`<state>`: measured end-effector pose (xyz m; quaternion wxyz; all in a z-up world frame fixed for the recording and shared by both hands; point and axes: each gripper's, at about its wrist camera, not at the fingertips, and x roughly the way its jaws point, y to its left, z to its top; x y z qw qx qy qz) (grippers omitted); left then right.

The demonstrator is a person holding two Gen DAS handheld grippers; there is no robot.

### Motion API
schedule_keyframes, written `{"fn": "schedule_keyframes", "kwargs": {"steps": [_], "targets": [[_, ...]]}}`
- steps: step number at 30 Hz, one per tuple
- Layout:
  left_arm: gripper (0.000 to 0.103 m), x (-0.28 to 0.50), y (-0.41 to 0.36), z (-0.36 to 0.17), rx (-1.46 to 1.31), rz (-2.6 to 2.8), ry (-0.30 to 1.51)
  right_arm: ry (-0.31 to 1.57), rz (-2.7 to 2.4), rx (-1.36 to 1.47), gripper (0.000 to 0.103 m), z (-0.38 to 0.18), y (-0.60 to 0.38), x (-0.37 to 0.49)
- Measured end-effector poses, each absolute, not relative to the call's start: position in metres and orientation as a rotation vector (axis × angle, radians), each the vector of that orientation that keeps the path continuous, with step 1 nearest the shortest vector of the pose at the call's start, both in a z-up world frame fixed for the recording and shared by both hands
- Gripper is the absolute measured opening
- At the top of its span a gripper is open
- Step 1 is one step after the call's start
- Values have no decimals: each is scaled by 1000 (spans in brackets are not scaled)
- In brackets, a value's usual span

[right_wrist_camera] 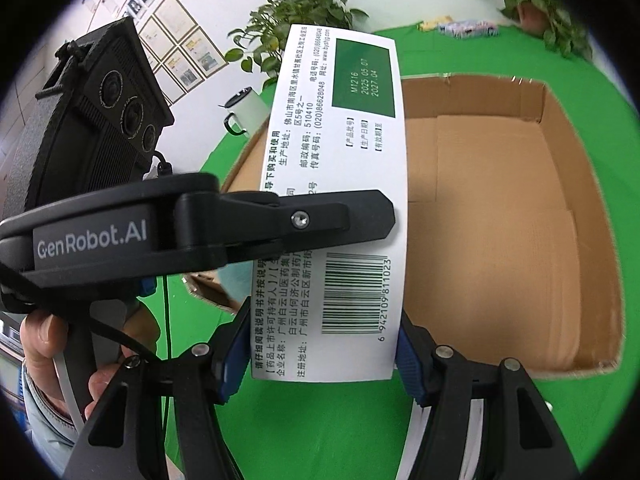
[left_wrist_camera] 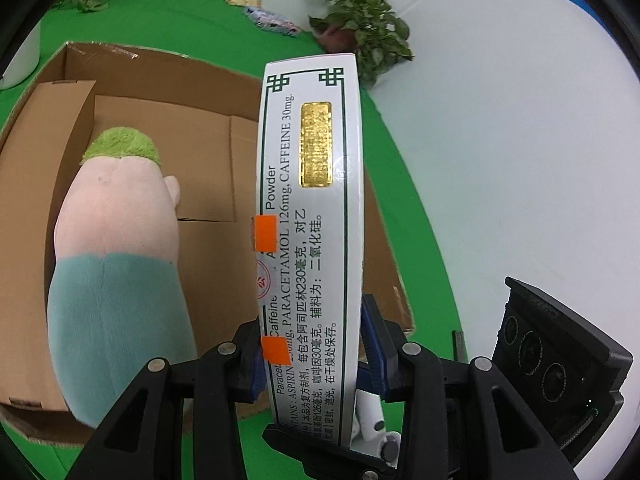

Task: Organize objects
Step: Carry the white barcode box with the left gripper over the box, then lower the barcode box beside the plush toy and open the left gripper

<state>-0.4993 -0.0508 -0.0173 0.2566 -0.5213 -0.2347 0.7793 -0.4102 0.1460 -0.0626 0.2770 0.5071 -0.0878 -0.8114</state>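
A white medicine box (left_wrist_camera: pixel 316 216) with green trim and a gold sticker is held between both grippers over the open cardboard box (left_wrist_camera: pixel 192 128). My left gripper (left_wrist_camera: pixel 314 352) is shut on its narrow sides. In the right wrist view the same medicine box (right_wrist_camera: pixel 340 184) shows its barcode face. My right gripper (right_wrist_camera: pixel 320 352) has its blue pads against the box's lower end. The left gripper's finger (right_wrist_camera: pixel 320 216) crosses that face. A plush toy (left_wrist_camera: pixel 116 248) with green hair, pink body and teal bottom lies in the cardboard box's left side.
The cardboard box (right_wrist_camera: pixel 500 220) sits on a green cloth (right_wrist_camera: pixel 320 420). Potted plants (left_wrist_camera: pixel 360 32) stand behind it, and small packets (left_wrist_camera: pixel 272 20) lie at the far edge. A white mug (right_wrist_camera: pixel 244 112) stands beyond the box's left corner.
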Motion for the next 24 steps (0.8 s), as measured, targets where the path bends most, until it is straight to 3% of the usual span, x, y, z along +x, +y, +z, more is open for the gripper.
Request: {"fn": "schedule_keyframes", "kwargs": {"steps": [11,15,24], "targets": [[40,-528,-36,-47,-1549,2144,-563,-369,-2052,1424,61,-104,164,-439],[40,-529,-31,-41,-1589,2201,-494,-407,-2031,1445,61,-115,173,-439],[41,-522,-55,3,-1486,2415,-389,-293,-2093,1545,61,-132,158,-447]]}}
